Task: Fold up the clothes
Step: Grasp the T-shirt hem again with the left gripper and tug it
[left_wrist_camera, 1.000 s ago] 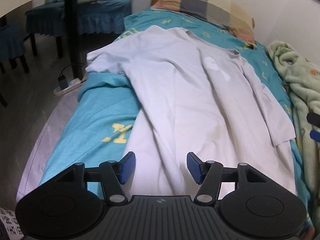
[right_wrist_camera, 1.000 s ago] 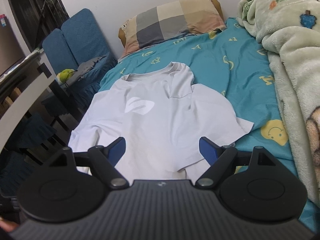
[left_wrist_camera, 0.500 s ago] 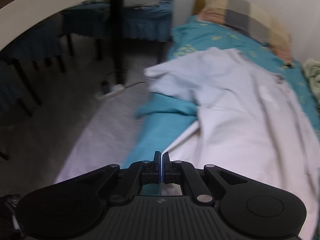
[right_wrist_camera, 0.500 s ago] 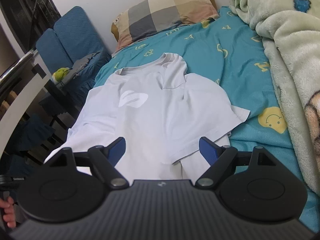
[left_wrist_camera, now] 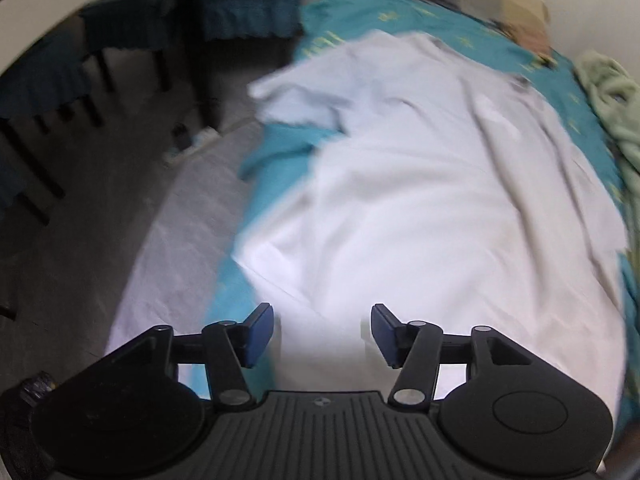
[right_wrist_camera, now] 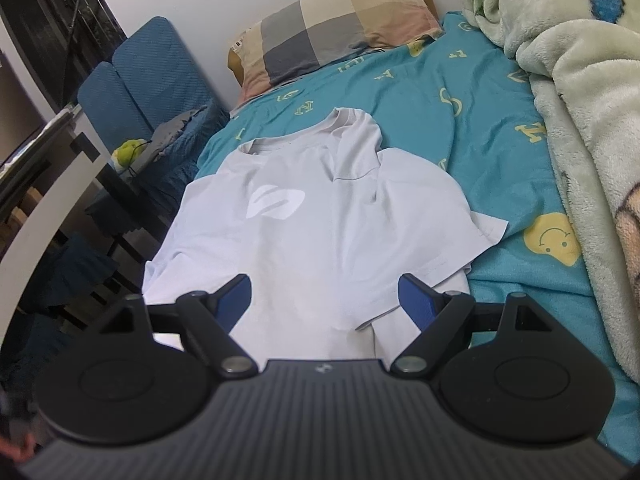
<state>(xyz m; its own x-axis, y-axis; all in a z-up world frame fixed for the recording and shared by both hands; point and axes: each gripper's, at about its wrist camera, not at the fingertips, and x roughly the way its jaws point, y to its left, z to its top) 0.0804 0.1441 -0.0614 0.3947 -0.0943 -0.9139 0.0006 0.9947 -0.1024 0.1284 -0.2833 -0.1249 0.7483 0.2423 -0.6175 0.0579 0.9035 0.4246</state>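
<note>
A pale grey T-shirt (right_wrist_camera: 320, 232) with a white chest logo lies spread on the teal bed sheet (right_wrist_camera: 460, 128), collar towards the pillow. Its right sleeve is folded in over the body; its left sleeve (left_wrist_camera: 304, 96) hangs at the bed's left edge. The left gripper (left_wrist_camera: 322, 334) hovers over the shirt's lower hem near the left bed edge, its jaws opening, with nothing pinched between the blue pads. The left wrist view is blurred by motion. The right gripper (right_wrist_camera: 324, 304) stands open above the shirt's lower part, holding nothing.
A checked pillow (right_wrist_camera: 336, 28) lies at the head of the bed. A fluffy cream blanket (right_wrist_camera: 580, 120) is piled along the right side. Blue chairs (right_wrist_camera: 148, 76) and a dark table leg (left_wrist_camera: 196, 40) stand left of the bed. A power strip lies on the grey floor (left_wrist_camera: 100, 220).
The left gripper shut near the shirt's left edge half a second ago, then opened again and swung right, over the shirt's hem. The right gripper stayed open and still.
</note>
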